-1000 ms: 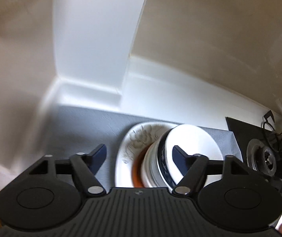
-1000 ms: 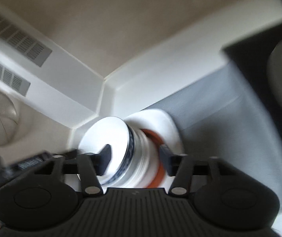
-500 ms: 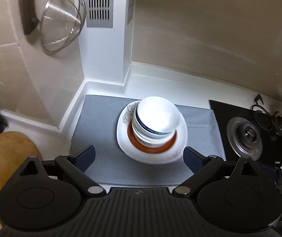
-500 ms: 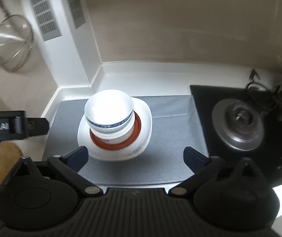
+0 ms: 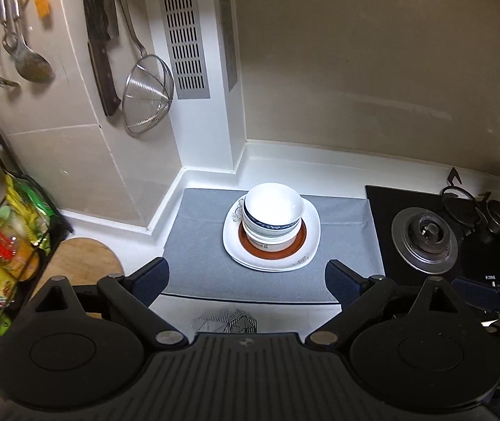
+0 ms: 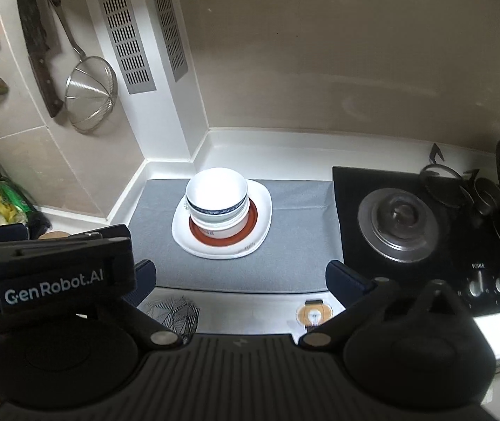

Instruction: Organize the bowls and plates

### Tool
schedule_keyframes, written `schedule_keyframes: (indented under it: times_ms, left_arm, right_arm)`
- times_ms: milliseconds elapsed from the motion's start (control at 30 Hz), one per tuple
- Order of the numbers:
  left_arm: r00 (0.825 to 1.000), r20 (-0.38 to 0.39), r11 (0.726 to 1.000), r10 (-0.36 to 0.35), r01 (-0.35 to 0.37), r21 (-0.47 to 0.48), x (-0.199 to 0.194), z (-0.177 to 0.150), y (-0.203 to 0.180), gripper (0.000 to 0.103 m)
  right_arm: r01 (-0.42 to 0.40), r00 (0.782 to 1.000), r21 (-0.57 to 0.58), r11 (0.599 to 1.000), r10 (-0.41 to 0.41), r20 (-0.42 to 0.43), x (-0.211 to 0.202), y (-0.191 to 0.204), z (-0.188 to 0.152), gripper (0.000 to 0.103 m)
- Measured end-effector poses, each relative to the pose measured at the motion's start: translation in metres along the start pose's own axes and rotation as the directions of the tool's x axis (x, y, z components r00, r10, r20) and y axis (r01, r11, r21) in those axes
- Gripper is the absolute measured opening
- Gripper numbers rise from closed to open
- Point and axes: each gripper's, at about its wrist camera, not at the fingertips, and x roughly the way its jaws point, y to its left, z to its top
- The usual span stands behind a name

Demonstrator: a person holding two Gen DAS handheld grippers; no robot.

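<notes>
Both the left gripper (image 5: 246, 280) and right gripper (image 6: 240, 277) are hovering near the worktop (image 5: 285, 312), fingers spread wide, empty; bowls (image 5: 273, 210) are sitting stacked on plates (image 5: 311, 245) farther off.

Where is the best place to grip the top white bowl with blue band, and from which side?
Grip the top bowl by its rim, coming from above, one finger inside and one outside. It sits upright and nested in the bowls below, so its lower wall is hidden. Both tongs, left and right, are open.

Bowls (image 5: 273, 210) are stacked on plates (image 5: 306, 245) at the frame centre, on a mat (image 5: 197, 245); a stove (image 5: 424, 235) is placed at right.
</notes>
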Motion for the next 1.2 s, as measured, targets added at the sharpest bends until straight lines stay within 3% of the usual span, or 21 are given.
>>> schedule_keyframes:
  times_ms: [167, 1200]
  left_arm:
    - [0.999, 0.009, 0.999, 0.036, -0.036, 0.001, -0.02, -0.007, -0.012, 0.096]
    - [0.997, 0.006, 0.997, 0.078, -0.078, -0.014, -0.051, -0.025, -0.039, 0.097]
  right_arm:
    - [-0.029, 1.0, 0.022, 0.999, 0.029, 0.0, -0.017, -0.009, -0.009, 0.103]
    - [-0.052, 0.999, -0.014, 0.999, 0.052, 0.01, -0.047, -0.029, -0.025, 0.103]
